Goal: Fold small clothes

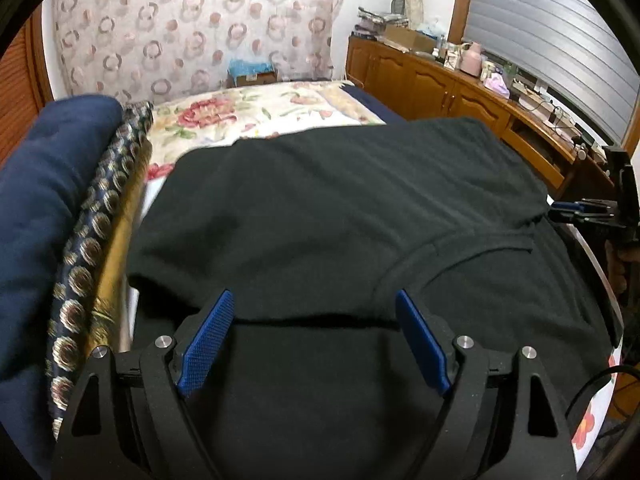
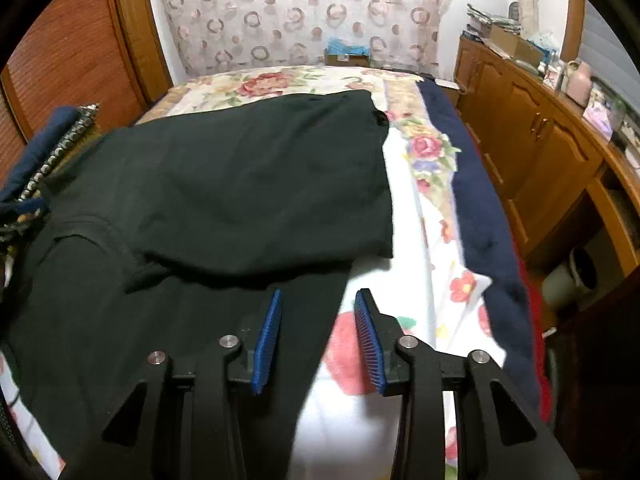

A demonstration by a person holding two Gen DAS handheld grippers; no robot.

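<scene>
My left claw [image 1: 314, 334] gapes wide, empty, over the shirt [image 1: 340, 208]. Right claw [image 2: 318, 336] half-open, holding nothing, at its bed-side edge. Soft, limp cloth: pinch the hem.

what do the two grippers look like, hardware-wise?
Both match. The left gripper and right gripper each have a matte black linkage frame with triangular cutouts, round silver pivot pins, and two flat blue pads with a fine ribbed or knurled texture. A thin black cable loops beside the left one.
</scene>
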